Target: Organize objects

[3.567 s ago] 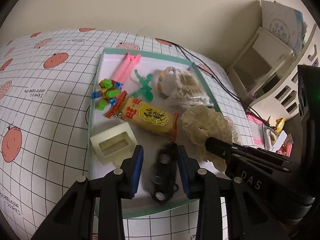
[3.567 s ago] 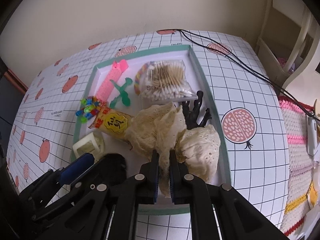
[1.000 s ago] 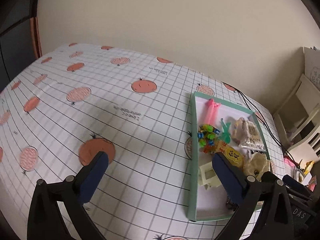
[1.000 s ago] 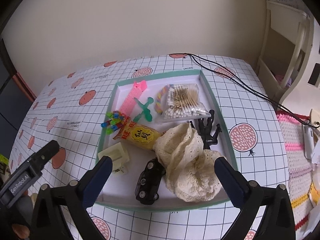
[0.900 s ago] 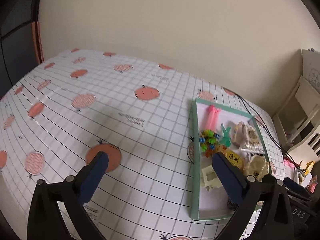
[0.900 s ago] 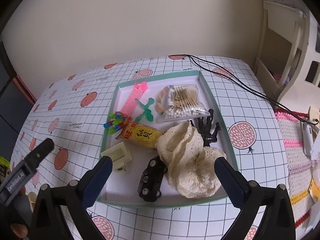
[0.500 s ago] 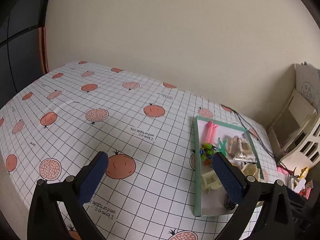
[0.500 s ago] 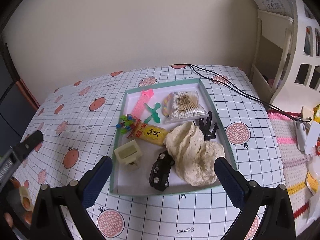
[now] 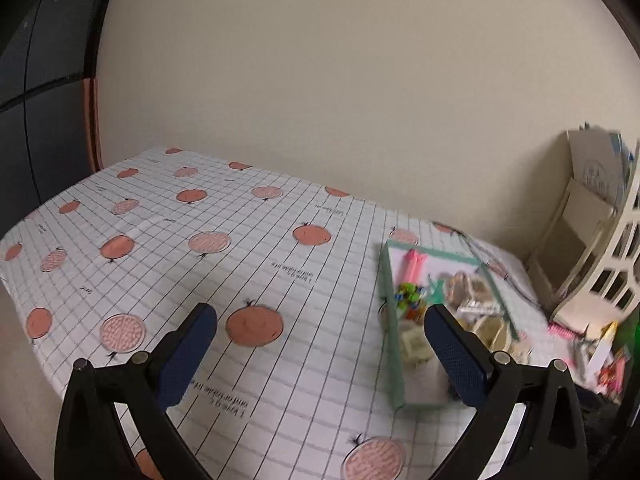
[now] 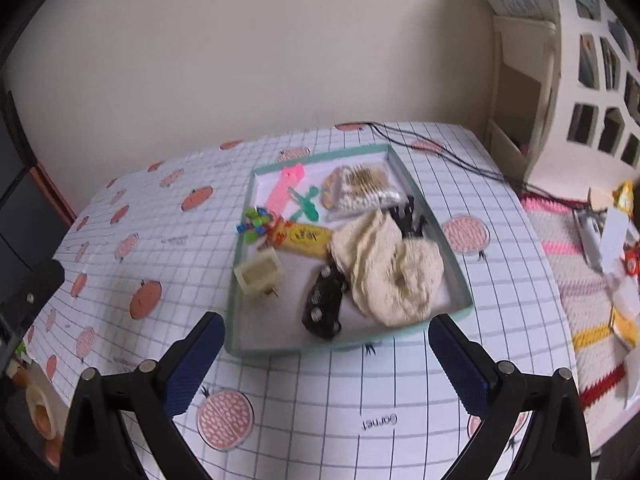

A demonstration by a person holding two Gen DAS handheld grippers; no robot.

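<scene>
A shallow green-rimmed tray (image 10: 456, 268) sits on the patterned tablecloth and holds several items: a cream lace cloth (image 10: 390, 264), a black toy car (image 10: 325, 302), a cream plastic box (image 10: 259, 272), a yellow snack packet (image 10: 306, 235), a bag of cotton swabs (image 10: 366, 190), a pink strip (image 10: 282, 192), a green clip (image 10: 306, 206) and a black figure (image 10: 410, 216). My right gripper (image 10: 322, 360) hangs open above the tray's near edge, holding nothing. My left gripper (image 9: 320, 340) is open over the cloth, left of the tray (image 9: 390, 320).
A white shelf unit (image 10: 560, 80) stands at the right by the wall. Black cables (image 10: 440, 152) run across the table's far right corner. A striped knitted mat (image 10: 580, 280) with loose small things lies right of the table. The tablecloth (image 9: 180, 260) stretches out to the left.
Both grippers have let go, opened wide and drawn back and up from the tray. The car and lace cloth now lie in the tray. The left view has swung toward the bare tablecloth.
</scene>
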